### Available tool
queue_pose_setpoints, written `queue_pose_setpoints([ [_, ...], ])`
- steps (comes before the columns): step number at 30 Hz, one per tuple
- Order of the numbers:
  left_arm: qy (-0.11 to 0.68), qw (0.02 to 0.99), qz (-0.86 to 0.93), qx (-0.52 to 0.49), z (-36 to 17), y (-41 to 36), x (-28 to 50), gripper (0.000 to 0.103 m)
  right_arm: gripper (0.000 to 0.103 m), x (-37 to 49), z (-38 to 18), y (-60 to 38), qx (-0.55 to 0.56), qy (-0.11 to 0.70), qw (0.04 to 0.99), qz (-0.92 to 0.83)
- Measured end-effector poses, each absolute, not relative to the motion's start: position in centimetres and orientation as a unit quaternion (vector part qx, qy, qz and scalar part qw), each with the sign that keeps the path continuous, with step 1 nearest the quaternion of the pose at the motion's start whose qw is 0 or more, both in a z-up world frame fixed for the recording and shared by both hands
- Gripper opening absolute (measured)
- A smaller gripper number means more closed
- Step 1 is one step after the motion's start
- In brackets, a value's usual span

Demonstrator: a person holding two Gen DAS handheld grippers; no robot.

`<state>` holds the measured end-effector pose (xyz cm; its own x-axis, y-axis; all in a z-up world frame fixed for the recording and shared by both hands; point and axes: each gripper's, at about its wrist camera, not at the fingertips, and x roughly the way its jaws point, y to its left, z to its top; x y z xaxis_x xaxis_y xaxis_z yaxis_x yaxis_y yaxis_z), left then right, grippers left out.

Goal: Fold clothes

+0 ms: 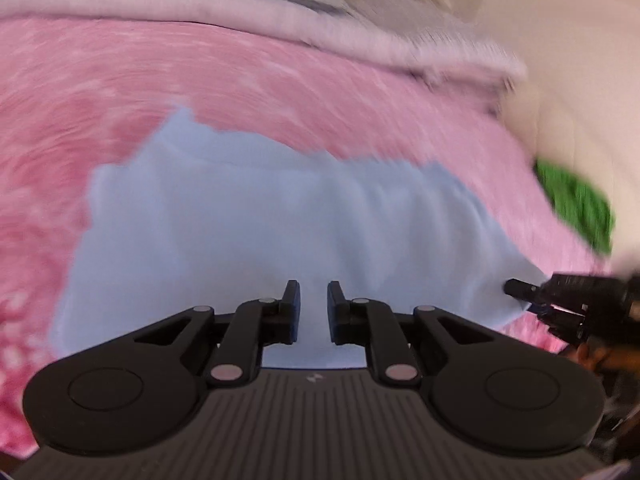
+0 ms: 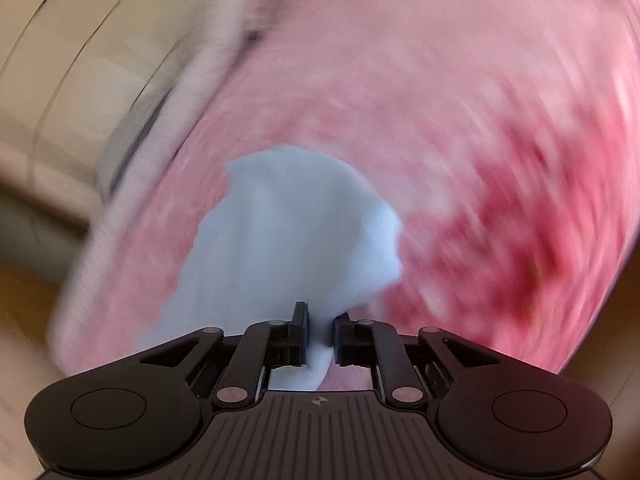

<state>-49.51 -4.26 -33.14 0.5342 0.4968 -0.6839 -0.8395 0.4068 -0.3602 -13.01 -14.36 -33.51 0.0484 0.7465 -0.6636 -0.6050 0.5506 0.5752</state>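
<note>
Left wrist view. Item: light blue garment (image 1: 256,232), spread in soft wrinkles across a pink blanket (image 1: 280,92), occupying the near centre and running to the right. Left gripper (image 1: 313,308): jaws drawn narrow with blue cloth filling the gap between the pads; grasping the garment at its near edge. Right gripper (image 1: 520,290): entered from the near right, its tip touching the garment's right corner; blurred. A pale lilac cover (image 1: 200,0) lay folded along the far edge of the blanket. A green item (image 1: 576,204) sat at the right edge, beside the blanket; kind not discernible. Picture blurred.

Right wrist view. Right gripper (image 2: 321,336): jaws narrow, clenched on a pinched fold of the light blue garment (image 2: 288,236), which rose from the pads toward the far centre. Pink blanket (image 2: 440,120) lay beneath, its colour deeper red to the right. Heavy blur throughout.
</note>
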Motion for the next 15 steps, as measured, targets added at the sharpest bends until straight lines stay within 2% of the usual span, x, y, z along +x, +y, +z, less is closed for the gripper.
queue_pose_setpoints([
  [2,0.213,0.79,0.43,-0.382,-32.5,-4.1,-53.0,0.011,0.01,-17.1,-30.3,-12.9,-0.028,0.384,0.758,0.527],
  [4,0.187,0.776,0.439,-0.412,-32.5,-4.1,-56.1,0.011,0.01,-22.3,-28.3,-12.2,-0.114,0.252,0.756,0.593],
  [6,0.165,0.763,0.445,-0.438,-32.6,-4.0,-58.5,0.01,0.01,-27.3,-26.9,-12.0,-0.188,0.129,0.728,0.647],
  [9,0.137,0.748,0.448,-0.471,-33.0,-4.0,-61.1,0.009,0.01,-34.3,-27.9,-12.1,-0.279,0.013,0.644,0.712],
  [12,0.117,0.74,0.438,-0.497,-33.5,-4.3,-62.1,0.009,0.012,-39.2,-31.1,-12.1,-0.357,-0.026,0.565,0.743],
  [15,0.099,0.733,0.423,-0.523,-34.1,-4.6,-62.6,0.009,0.019,-42.2,-34.3,-12.1,-0.433,-0.036,0.496,0.752],
])
